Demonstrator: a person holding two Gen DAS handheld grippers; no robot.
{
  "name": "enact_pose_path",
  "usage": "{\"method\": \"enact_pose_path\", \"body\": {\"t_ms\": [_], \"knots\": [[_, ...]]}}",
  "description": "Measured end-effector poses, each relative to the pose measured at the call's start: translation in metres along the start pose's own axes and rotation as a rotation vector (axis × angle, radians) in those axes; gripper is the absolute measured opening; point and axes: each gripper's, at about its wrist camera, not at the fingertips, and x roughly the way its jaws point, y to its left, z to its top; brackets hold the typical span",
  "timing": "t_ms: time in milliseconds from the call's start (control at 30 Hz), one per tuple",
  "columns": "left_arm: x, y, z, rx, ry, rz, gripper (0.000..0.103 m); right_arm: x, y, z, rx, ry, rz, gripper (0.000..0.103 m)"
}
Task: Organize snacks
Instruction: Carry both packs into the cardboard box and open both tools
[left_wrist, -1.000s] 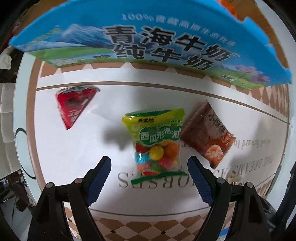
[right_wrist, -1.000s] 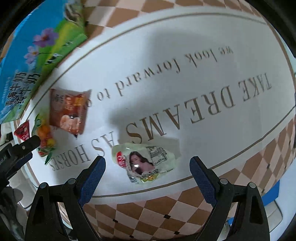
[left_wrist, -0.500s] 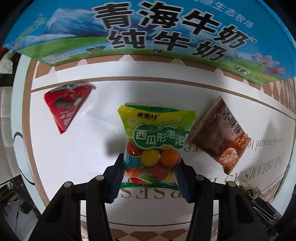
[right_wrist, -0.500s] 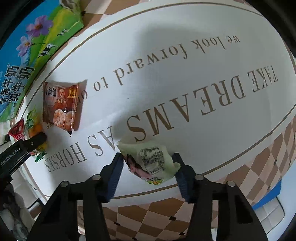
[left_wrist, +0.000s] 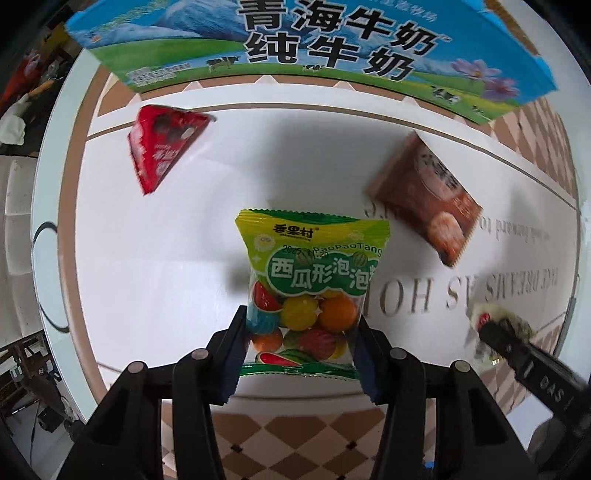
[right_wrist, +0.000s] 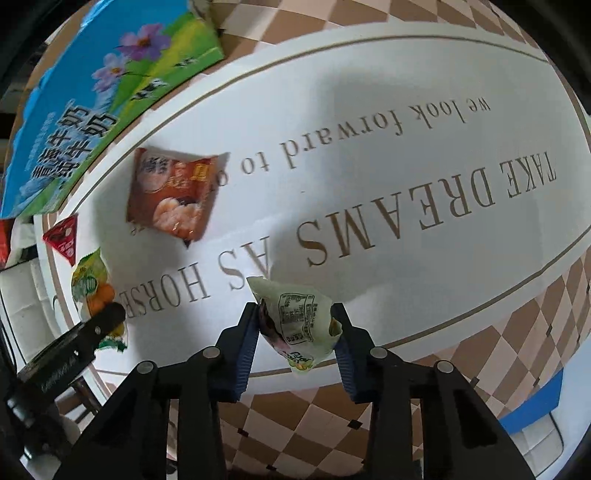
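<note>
Two of the four snacks in view are now gripped, and none can be seen inside the milk box (left_wrist: 332, 55), which stands at the far edge of the table (left_wrist: 166, 258) and looks like the place they are meant to go, though its inside is hidden in both views. The left gripper (left_wrist: 299, 350) has just been closing and now pinches the lower end of the green candy bag (left_wrist: 310, 280), with a blue pad (left_wrist: 236, 354) pressed against each side; the bag sits on the near side of the milk box, about level with its middle. The right gripper (right_wrist: 293, 339) has likewise just been closing and now squeezes the pale green packet (right_wrist: 295, 321), which is crumpled between the pads and appears lifted a little off the table, well away from the milk box toward the near edge. Two snacks lie untouched: the red triangular packet (left_wrist: 162, 144) just in front of the box's left end, and the brown biscuit packet (left_wrist: 428, 199) just in front of its right end. By my reading the work is at an early stage: both held snacks have yet to be carried and dropped, and the two loose ones come after that.
</note>
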Motion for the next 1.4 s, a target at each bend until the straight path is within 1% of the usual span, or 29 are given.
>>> {"method": "enact_pose_path", "body": {"t_ms": [100,167,233,333,433,467,500,533,600,667,733,767,900,1067,1167,1233,1333,1400], "knots": [[-0.018,0.002,-0.006,0.007,-0.025,-0.011,0.048,-0.006,0.006,-0.005,-0.006,-0.003,0.022,0.041],[-0.028,0.001,-0.004,0.01,-0.046,-0.024,0.048,-0.014,0.009,-0.009,-0.015,-0.01,0.042,0.041],[-0.048,0.0,-0.002,0.01,-0.075,-0.055,0.048,-0.029,0.012,-0.014,-0.028,-0.024,0.065,0.041],[-0.082,-0.001,0.007,0.015,-0.134,-0.11,0.048,-0.06,0.028,-0.015,-0.06,-0.064,0.119,0.041],[-0.121,-0.009,0.029,0.04,-0.195,-0.156,0.048,-0.093,0.044,-0.006,-0.091,-0.109,0.163,0.041],[-0.131,-0.009,0.04,0.041,-0.203,-0.178,0.048,-0.105,0.049,-0.001,-0.1,-0.125,0.184,0.041],[-0.137,-0.008,0.061,0.039,-0.204,-0.203,0.048,-0.116,0.055,0.006,-0.104,-0.139,0.204,0.041],[-0.143,-0.007,0.07,0.04,-0.205,-0.218,0.048,-0.129,0.065,0.013,-0.117,-0.159,0.221,0.041],[-0.157,-0.002,0.097,0.041,-0.204,-0.24,0.048,-0.147,0.073,0.034,-0.129,-0.203,0.233,0.041],[-0.158,-0.005,0.123,0.049,-0.191,-0.242,0.048,-0.159,0.082,0.052,-0.136,-0.239,0.236,0.041],[-0.151,-0.005,0.154,0.041,-0.144,-0.265,0.048,-0.166,0.093,0.076,-0.141,-0.269,0.236,0.041],[-0.153,-0.006,0.166,0.04,-0.124,-0.274,0.048,-0.166,0.095,0.085,-0.142,-0.274,0.234,0.041],[-0.13,-0.012,0.213,0.036,-0.02,-0.282,0.048,-0.157,0.113,0.125,-0.163,-0.281,0.189,0.041],[-0.107,-0.017,0.235,0.035,0.057,-0.277,0.049,-0.128,0.122,0.164,-0.166,-0.256,0.145,0.041],[-0.091,-0.019,0.245,0.026,0.1,-0.276,0.049,-0.117,0.126,0.174,-0.173,-0.237,0.136,0.039],[-0.081,-0.019,0.247,0.021,0.129,-0.289,0.049,-0.108,0.127,0.181,-0.175,-0.218,0.139,0.039],[-0.069,-0.022,0.25,0.024,0.173,-0.283,0.049,-0.097,0.129,0.188,-0.194,-0.182,0.141,0.039],[-0.061,-0.021,0.249,0.013,0.201,-0.285,0.05,-0.088,0.13,0.192,-0.211,-0.14,0.157,0.04]]}}
